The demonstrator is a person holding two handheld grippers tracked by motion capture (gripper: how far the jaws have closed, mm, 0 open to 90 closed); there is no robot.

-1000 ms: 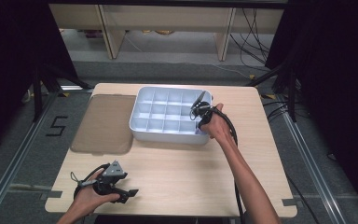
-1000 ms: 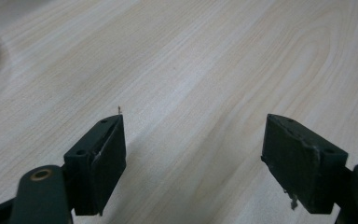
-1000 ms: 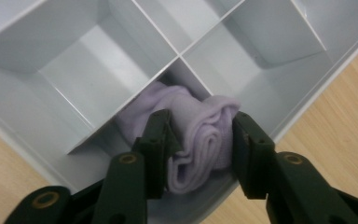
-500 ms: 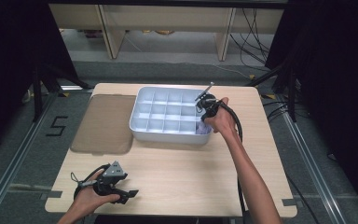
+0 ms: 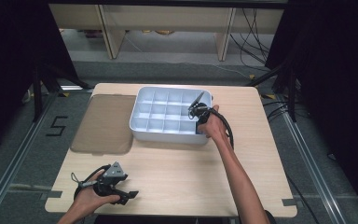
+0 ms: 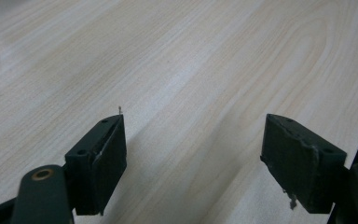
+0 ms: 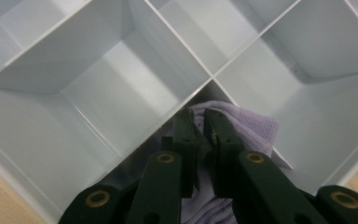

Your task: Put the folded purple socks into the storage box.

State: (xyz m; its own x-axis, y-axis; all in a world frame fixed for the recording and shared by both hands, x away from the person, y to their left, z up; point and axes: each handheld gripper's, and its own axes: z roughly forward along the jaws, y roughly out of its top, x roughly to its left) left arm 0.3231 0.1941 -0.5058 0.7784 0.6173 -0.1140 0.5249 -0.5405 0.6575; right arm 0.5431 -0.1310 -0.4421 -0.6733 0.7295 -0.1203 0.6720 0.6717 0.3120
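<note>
- Right gripper (image 7: 199, 122) sits down inside the near-right compartment of the white divider tray (image 5: 142, 126), jaws nearly together and pinching a fold of the pale purple cloth (image 7: 256, 128). They have just been closing, with the cloth between them.
- High view: that gripper (image 5: 196, 108) is at the tray's right end, cable trailing back over the hand.
- Cloth lies bunched at the bottom of that cell, pushed up against the divider corner; some of it runs under the jaws, out of sight.
- Left gripper (image 6: 193, 154) idles low over the bare wooden table (image 6: 205, 60) at the near-left corner, jaws spread wide, nothing between them. Same gripper seen from above (image 5: 121, 193).
- Brown mat (image 5: 103, 123) lies flat just left of the tray, untouched.
- Step, as I read it: grasp is made, cloth not yet lifted out.
- Next move likely wants a straight pull up, clear of the cell walls, so the cloth doesn't snag on a divider or drag the tray.
- Risk: thin pinch on one fold, so it could slip.
</note>
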